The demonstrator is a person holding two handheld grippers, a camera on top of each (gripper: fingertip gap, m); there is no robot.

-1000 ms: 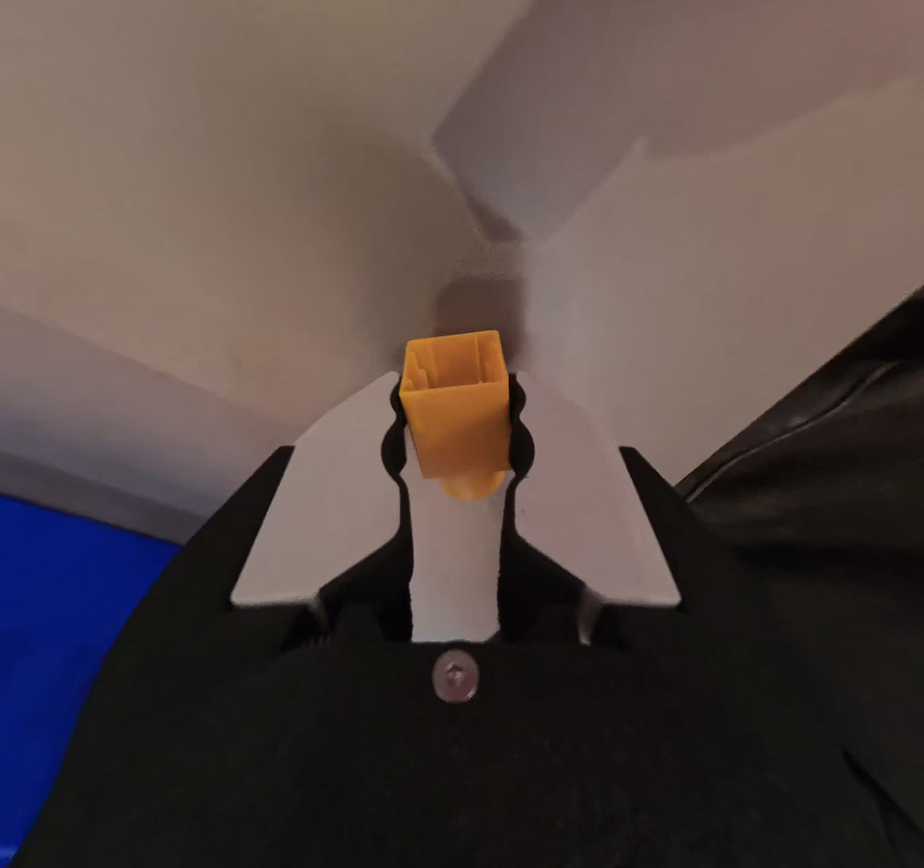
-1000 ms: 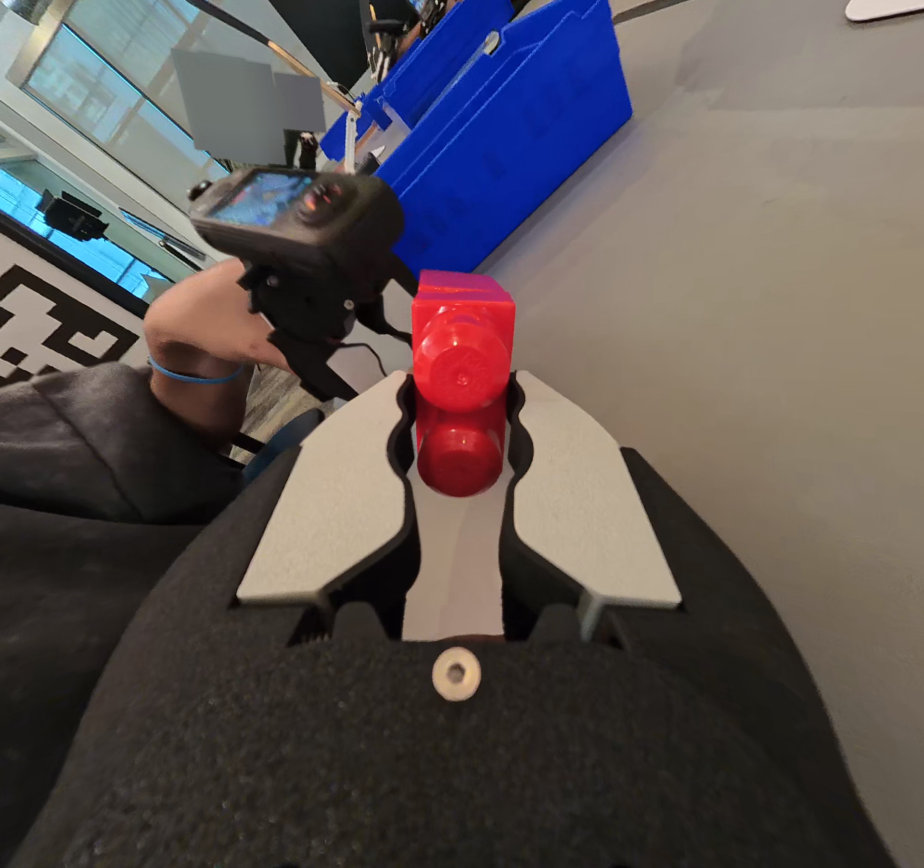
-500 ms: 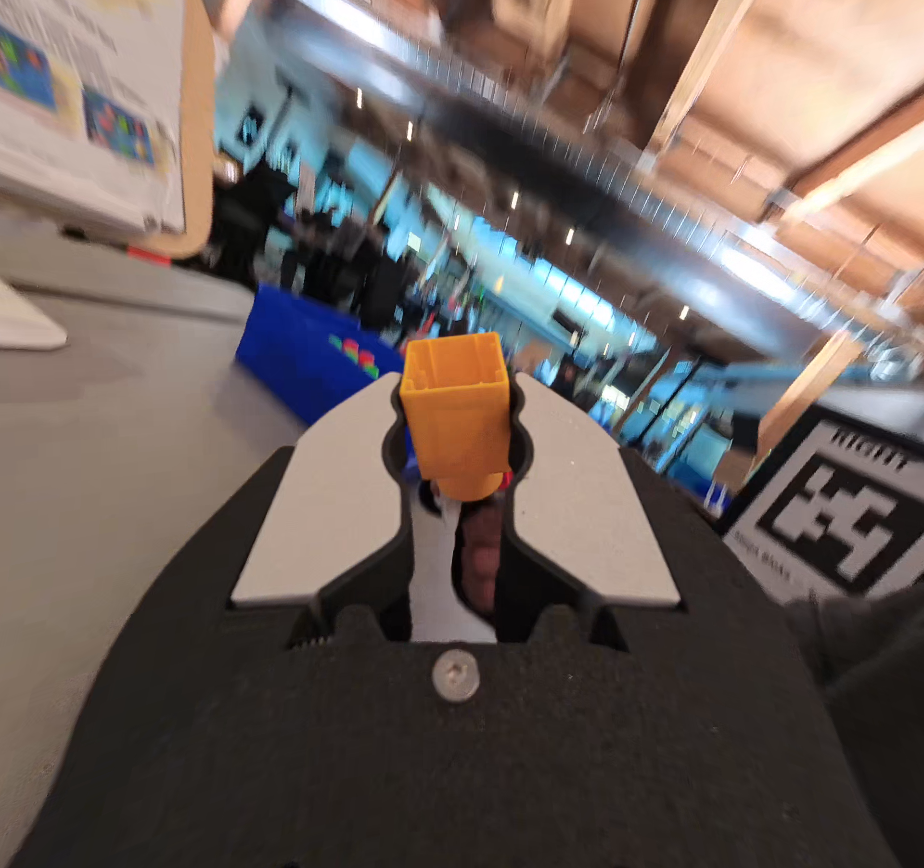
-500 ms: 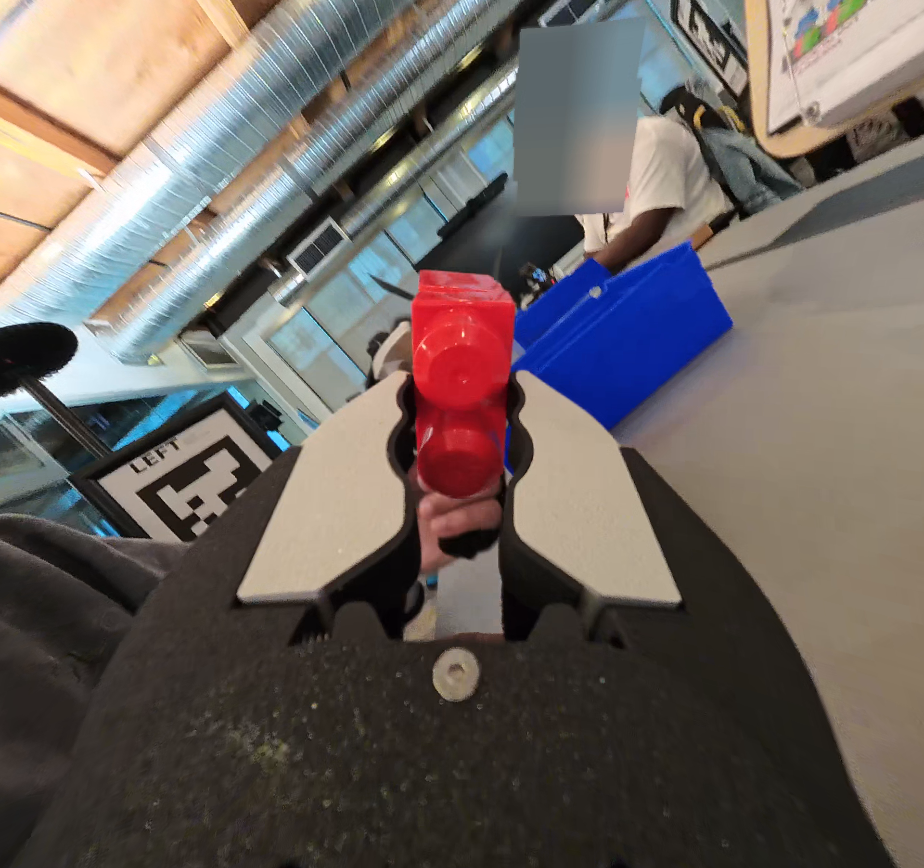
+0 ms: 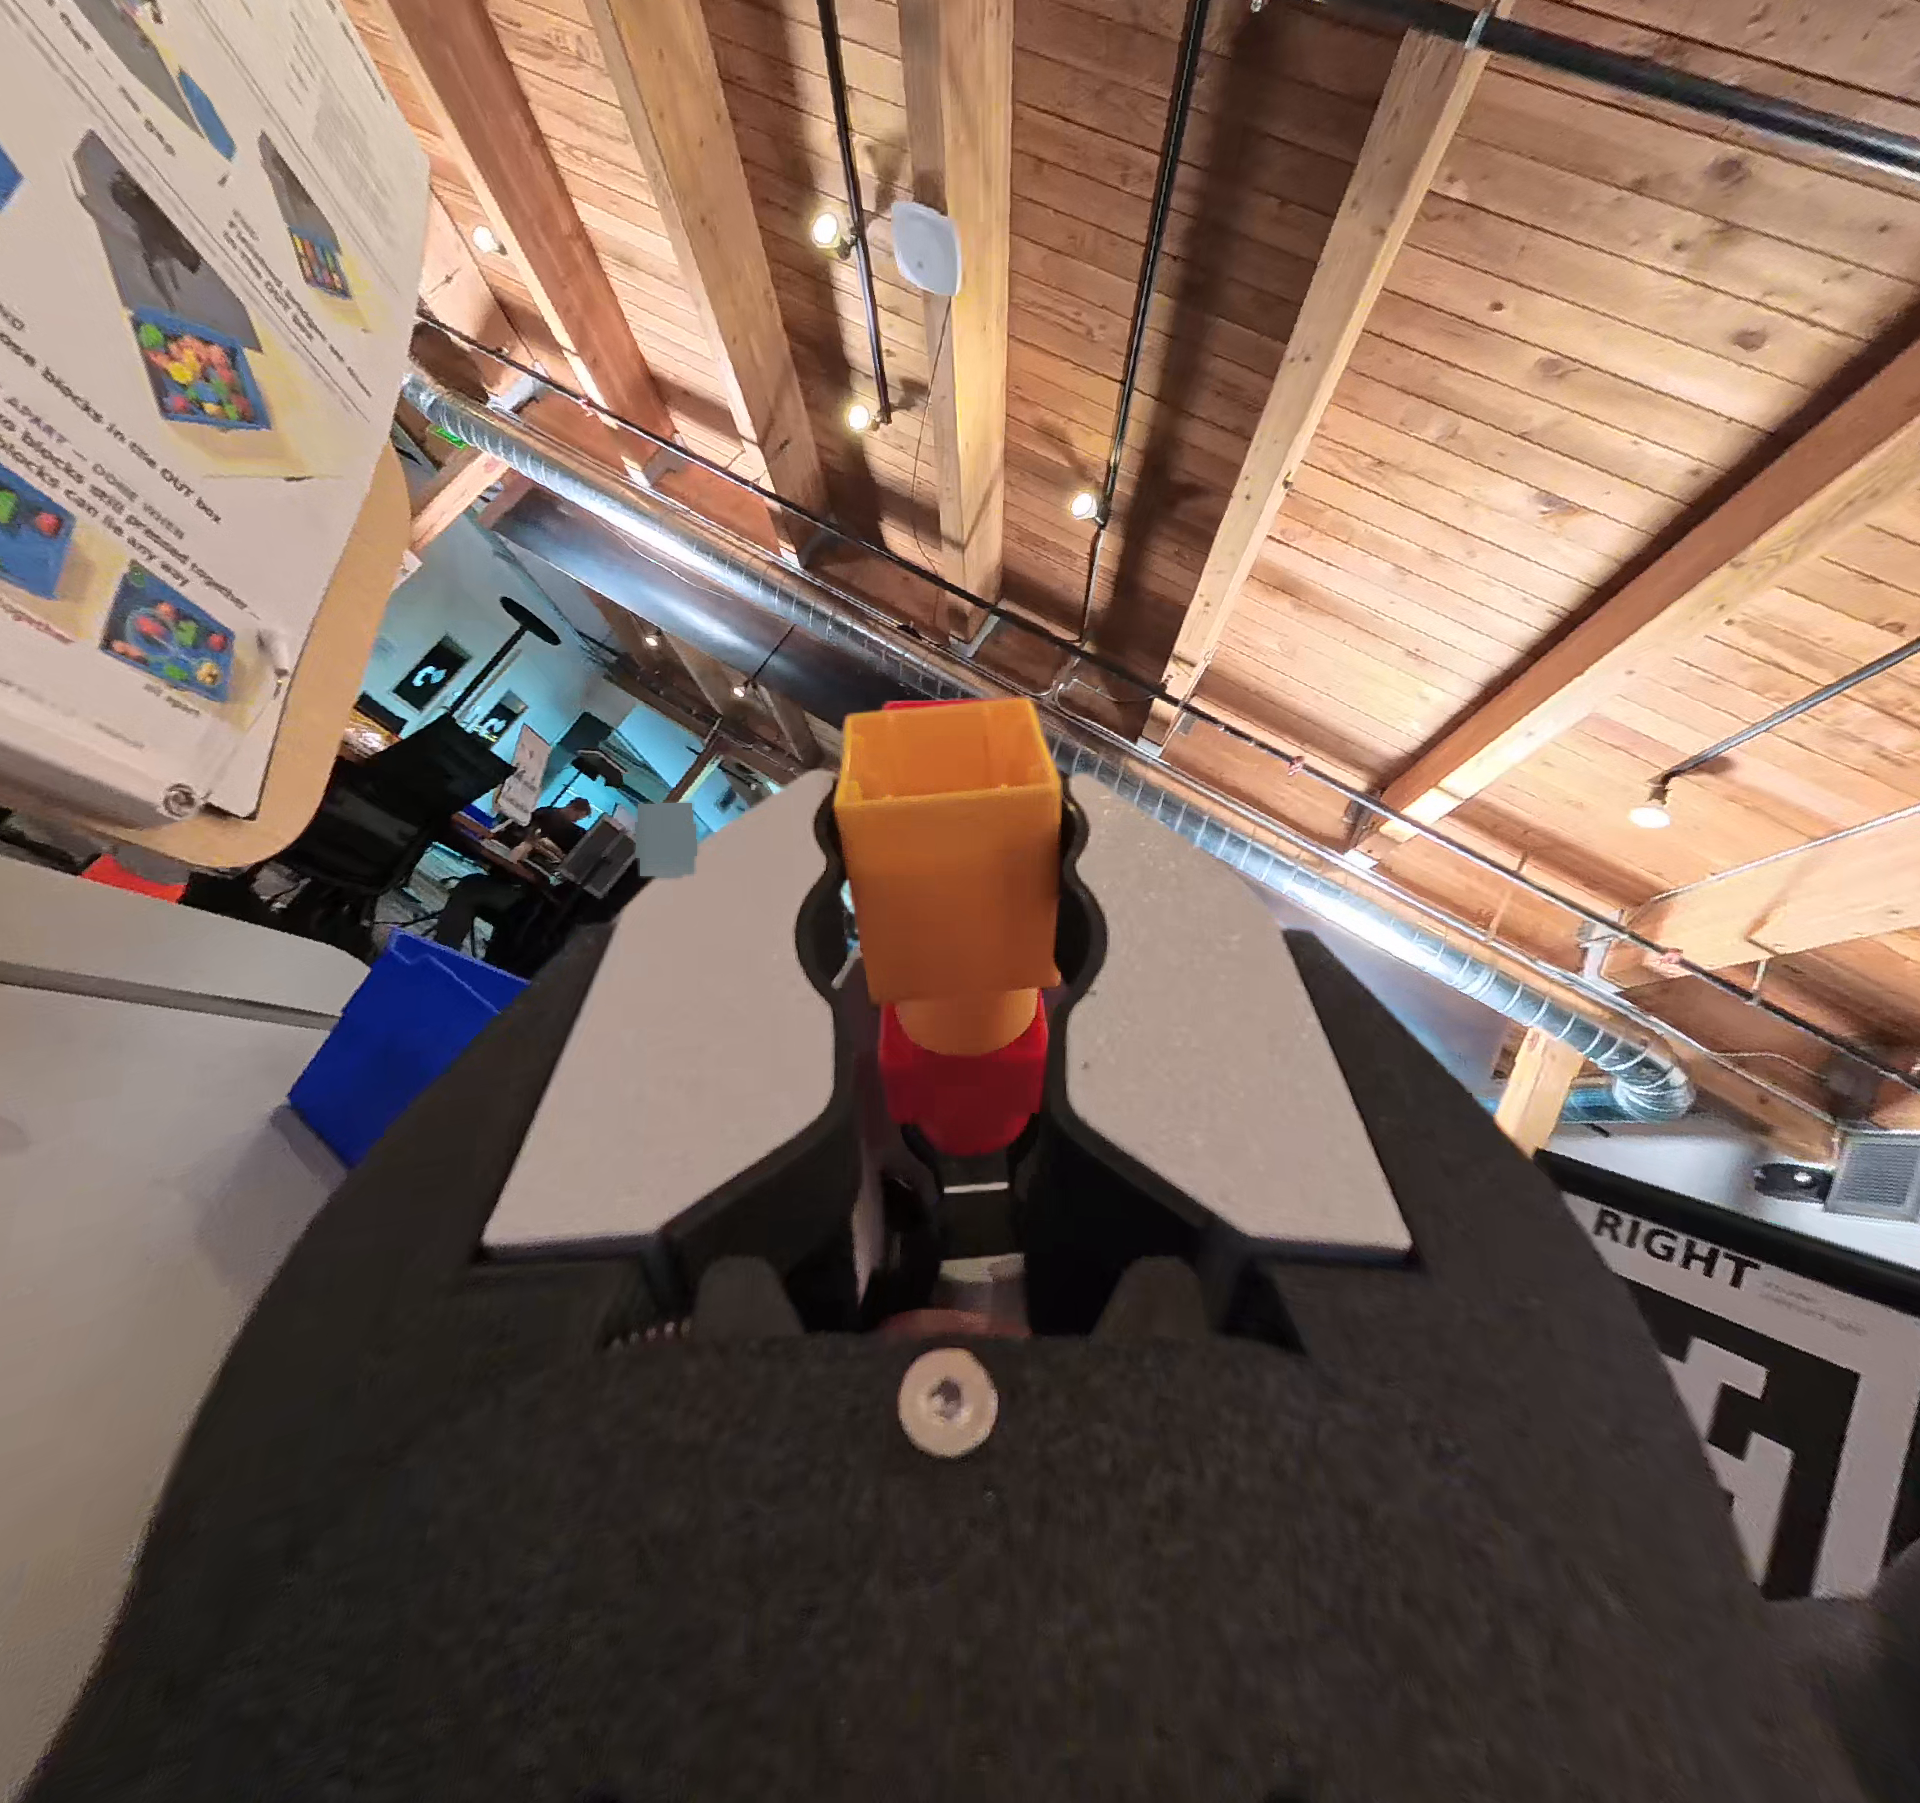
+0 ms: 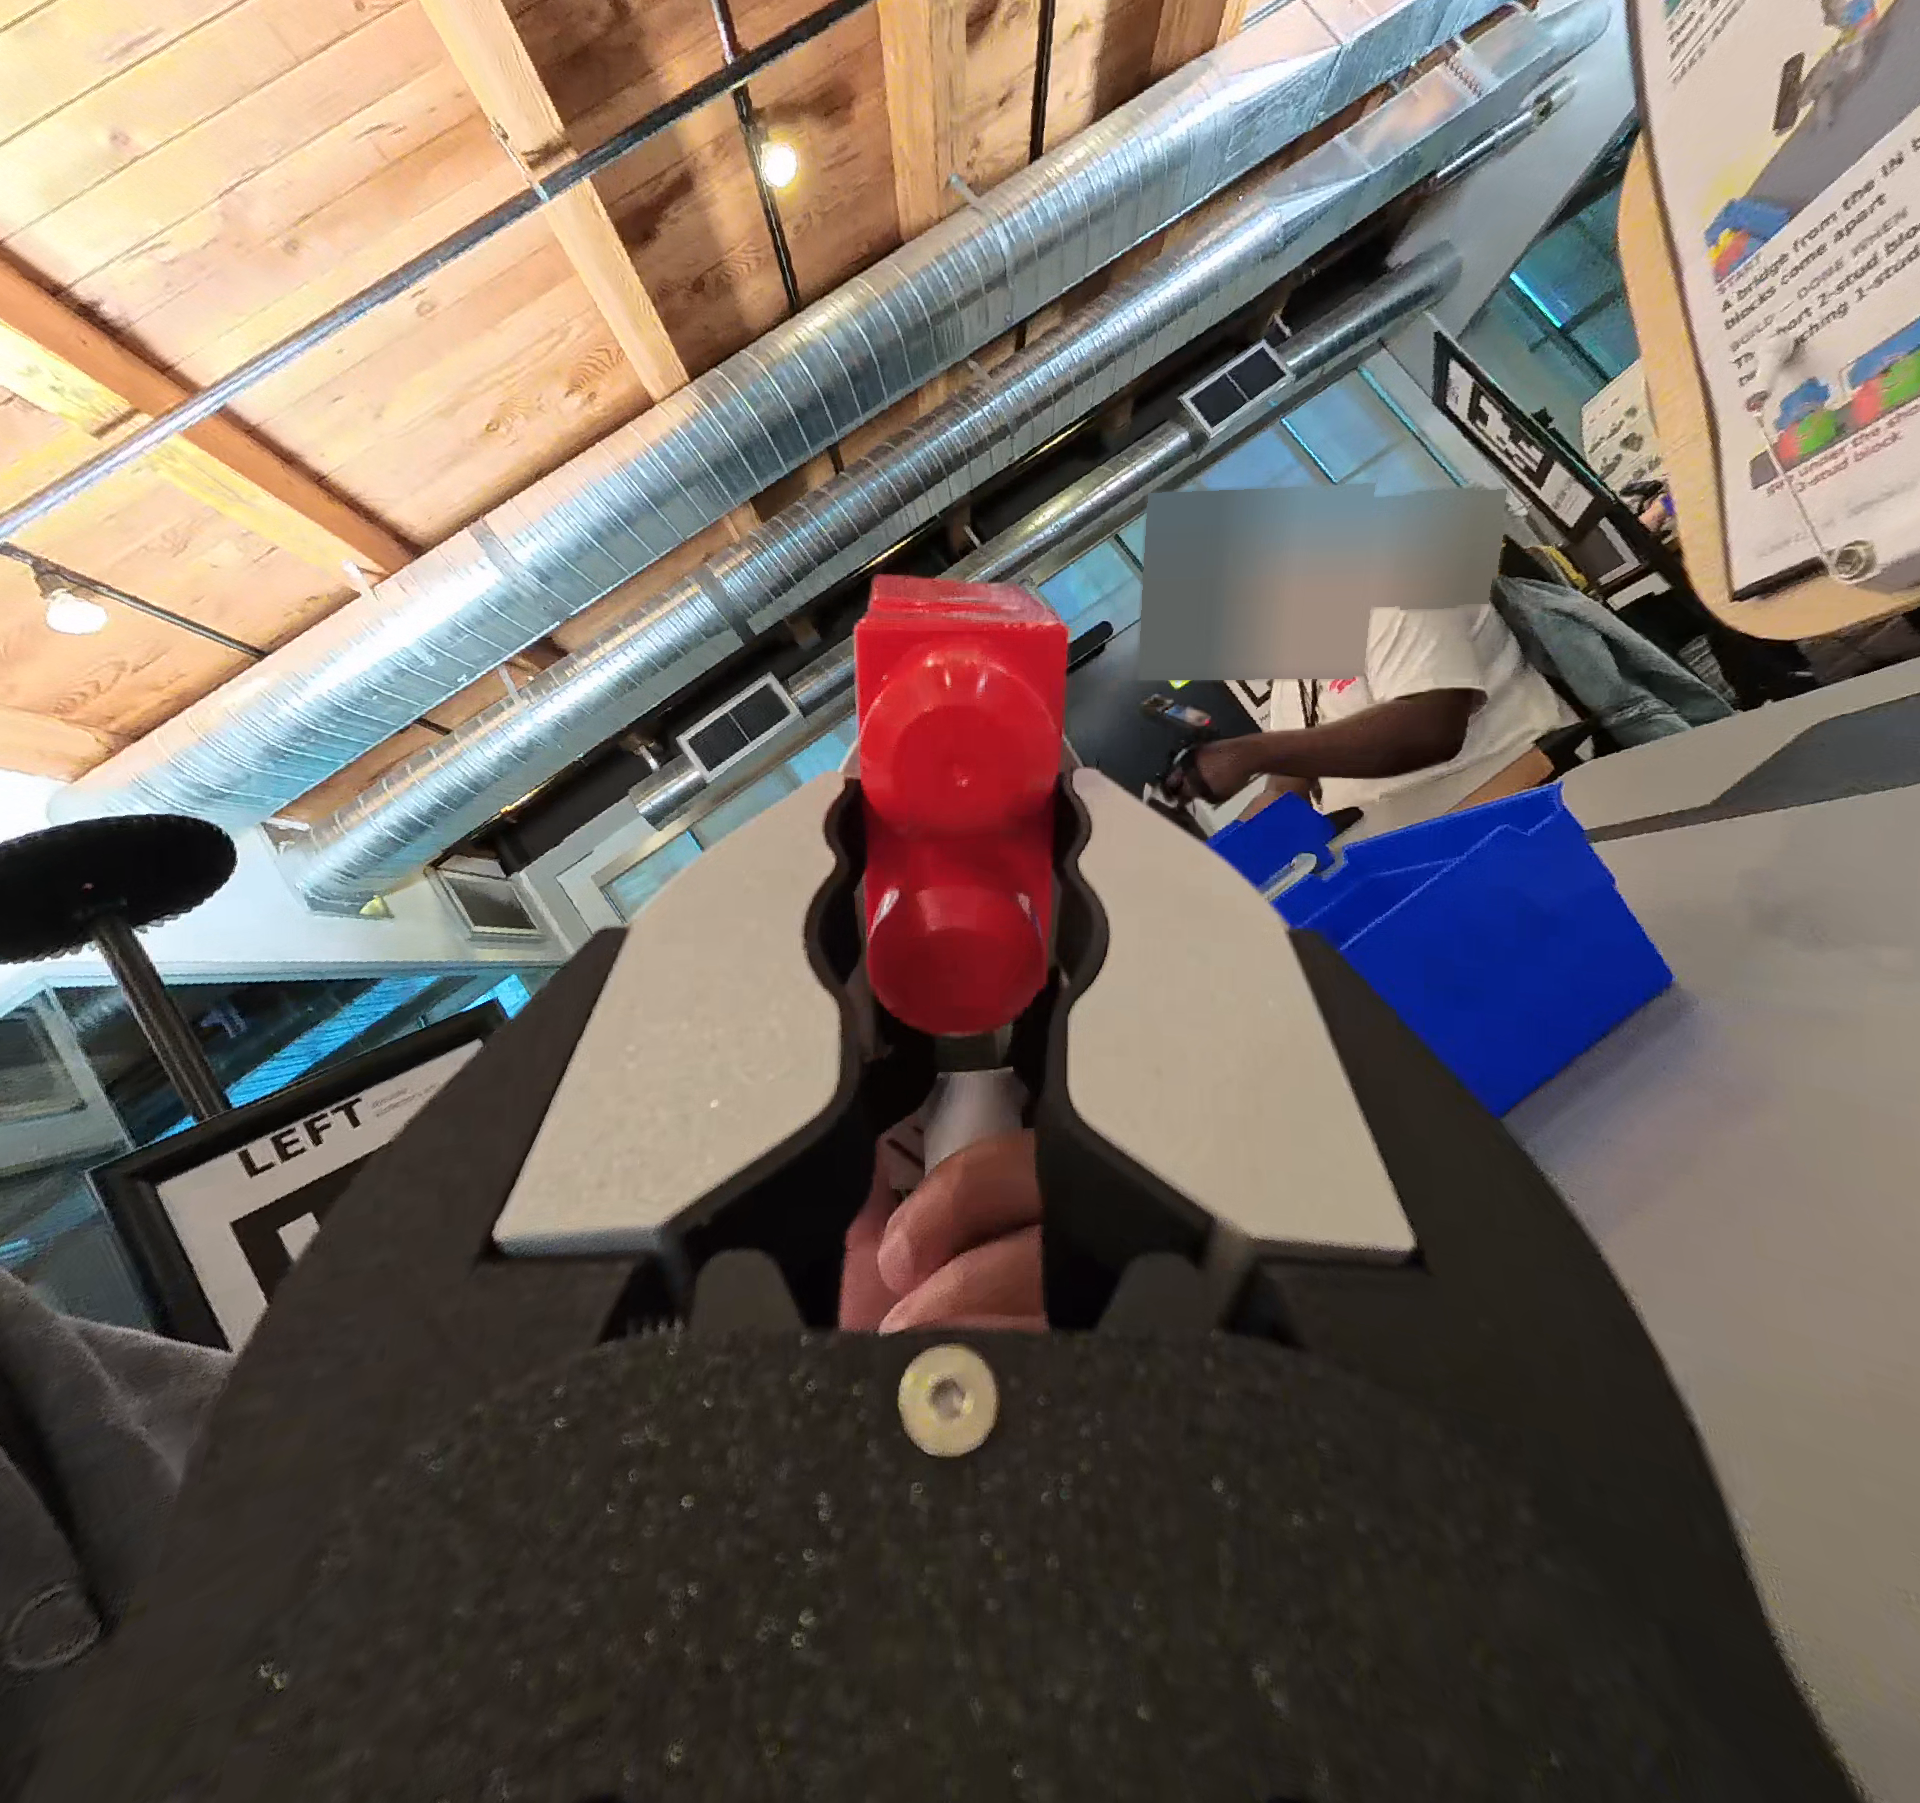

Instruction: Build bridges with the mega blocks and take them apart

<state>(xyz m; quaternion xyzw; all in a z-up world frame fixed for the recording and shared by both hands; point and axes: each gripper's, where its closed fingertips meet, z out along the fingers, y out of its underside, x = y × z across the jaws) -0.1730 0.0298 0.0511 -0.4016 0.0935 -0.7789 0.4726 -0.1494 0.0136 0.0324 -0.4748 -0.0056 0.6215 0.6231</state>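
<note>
Holding both tools aloft, pointed at ceiling: left tool (image 5: 951,906) clamped on orange one-stud block (image 5: 948,886), right tool (image 6: 956,880) clamped on red two-stud block (image 6: 958,818). No bridge visible; assembly judged early. Blue bin (image 6: 1475,932) on desk (image 6: 1766,1182).

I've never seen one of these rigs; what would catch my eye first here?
Two bright toy blocks, each pinched in its own tongs: an orange block in the left tongs, a red block with two round studs in the right tongs. Both point up toward a wooden ceiling; a blue bin sits on the grey table.
</note>
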